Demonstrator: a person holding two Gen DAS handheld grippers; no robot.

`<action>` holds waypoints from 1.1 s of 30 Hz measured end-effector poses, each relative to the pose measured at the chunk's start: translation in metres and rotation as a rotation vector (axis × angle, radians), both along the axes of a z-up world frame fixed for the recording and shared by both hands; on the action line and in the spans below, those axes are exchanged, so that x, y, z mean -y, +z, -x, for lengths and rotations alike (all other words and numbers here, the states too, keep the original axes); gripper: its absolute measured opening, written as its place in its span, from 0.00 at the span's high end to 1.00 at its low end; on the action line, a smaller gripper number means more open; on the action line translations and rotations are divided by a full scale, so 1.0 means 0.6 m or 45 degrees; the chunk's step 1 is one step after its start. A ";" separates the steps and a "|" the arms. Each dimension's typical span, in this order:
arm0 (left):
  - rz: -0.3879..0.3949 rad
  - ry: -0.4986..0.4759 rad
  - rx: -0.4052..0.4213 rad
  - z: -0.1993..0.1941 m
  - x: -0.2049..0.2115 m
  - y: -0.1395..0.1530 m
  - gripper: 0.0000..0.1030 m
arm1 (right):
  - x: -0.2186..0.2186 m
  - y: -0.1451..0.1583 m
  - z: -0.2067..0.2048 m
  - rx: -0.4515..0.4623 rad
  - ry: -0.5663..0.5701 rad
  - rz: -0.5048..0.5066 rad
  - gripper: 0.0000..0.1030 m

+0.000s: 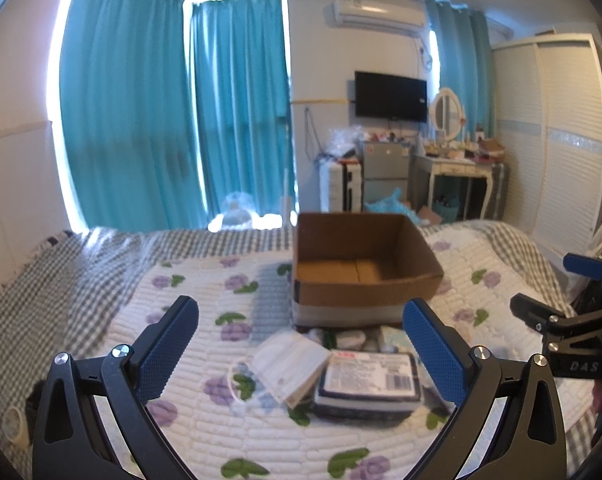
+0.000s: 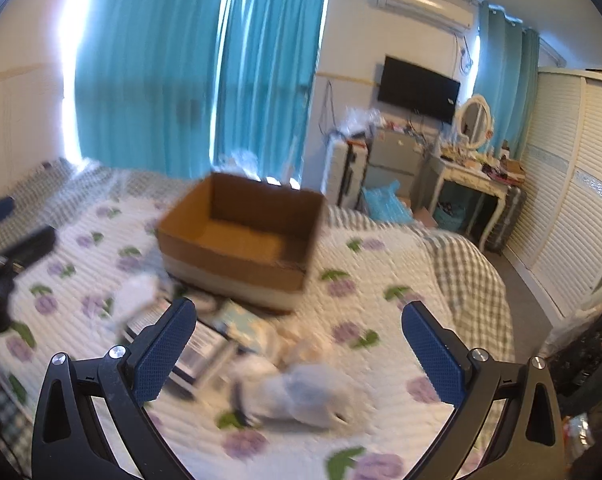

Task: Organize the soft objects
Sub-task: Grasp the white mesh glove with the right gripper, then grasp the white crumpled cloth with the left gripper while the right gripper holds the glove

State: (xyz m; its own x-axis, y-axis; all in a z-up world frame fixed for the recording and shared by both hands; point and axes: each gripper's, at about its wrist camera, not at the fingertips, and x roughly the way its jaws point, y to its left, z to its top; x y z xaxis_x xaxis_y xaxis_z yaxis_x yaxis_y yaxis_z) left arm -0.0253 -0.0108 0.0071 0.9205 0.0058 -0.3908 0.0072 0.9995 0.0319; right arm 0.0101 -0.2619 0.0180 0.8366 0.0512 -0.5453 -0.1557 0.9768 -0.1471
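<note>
An open empty cardboard box (image 1: pixel 361 264) stands on the bed (image 1: pixel 205 432); it also shows in the right wrist view (image 2: pixel 241 240). In front of it lie a pack of face masks (image 1: pixel 291 364), a dark wrapped pack with a white label (image 1: pixel 369 384) and small white soft items (image 1: pixel 351 336). My left gripper (image 1: pixel 301 344) is open and empty, hovering over the mask pack. My right gripper (image 2: pixel 299 340) is open and empty above a blurred white soft bundle (image 2: pixel 301 396) and a pale packet (image 2: pixel 241 320). The right gripper shows at the left view's right edge (image 1: pixel 561 320).
The bed has a white quilt with purple flowers over a grey checked cover (image 1: pixel 41 280). Teal curtains (image 1: pixel 161 120), a dressing table (image 1: pixel 457 168), a small fridge (image 1: pixel 385 168) and a white wardrobe (image 1: pixel 557 136) stand beyond the bed. A tape roll (image 1: pixel 15 424) lies at left.
</note>
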 end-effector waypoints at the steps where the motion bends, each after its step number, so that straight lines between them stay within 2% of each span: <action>1: -0.001 -0.003 -0.015 0.000 0.005 -0.004 0.00 | 0.009 -0.008 -0.005 -0.034 -0.011 0.011 0.00; 8: 0.018 -0.020 -0.189 -0.029 0.048 -0.059 0.00 | 0.070 -0.112 -0.059 -0.354 0.062 0.019 0.00; 11: 0.014 -0.027 -0.262 -0.044 0.071 -0.085 0.00 | 0.067 -0.154 -0.090 -0.452 0.065 0.021 0.01; 12: 0.010 -0.033 -0.274 -0.047 0.075 -0.090 0.00 | 0.067 -0.167 -0.102 -0.503 0.068 0.019 0.03; 16: -0.011 -0.054 -0.313 -0.057 0.099 -0.105 0.00 | 0.060 -0.196 -0.137 -0.623 0.106 0.019 0.07; 18: -0.009 -0.065 -0.341 -0.066 0.108 -0.108 0.00 | 0.058 -0.209 -0.147 -0.694 0.114 0.023 0.30; 19: -0.004 -0.071 -0.353 -0.071 0.111 -0.109 0.00 | 0.058 -0.214 -0.149 -0.700 0.108 0.023 0.31; 21: 0.006 -0.086 -0.360 -0.076 0.116 -0.108 0.00 | 0.067 -0.204 -0.143 -0.671 0.111 -0.012 0.42; 25: -0.028 -0.134 -0.352 -0.082 0.132 -0.104 0.00 | 0.081 -0.160 -0.119 -0.570 0.160 -0.026 0.45; 28: -0.066 -0.169 -0.342 -0.089 0.154 -0.104 0.00 | 0.115 -0.112 -0.104 -0.469 0.147 -0.019 0.45; 30: -0.057 -0.206 -0.355 -0.096 0.172 -0.108 0.01 | 0.138 -0.088 -0.106 -0.427 0.124 -0.022 0.45; 31: -0.042 -0.232 -0.373 -0.100 0.184 -0.112 0.04 | 0.147 -0.079 -0.109 -0.412 0.116 -0.018 0.45; 33: -0.021 -0.270 -0.410 -0.107 0.204 -0.122 0.17 | 0.169 -0.061 -0.111 -0.379 0.101 -0.007 0.45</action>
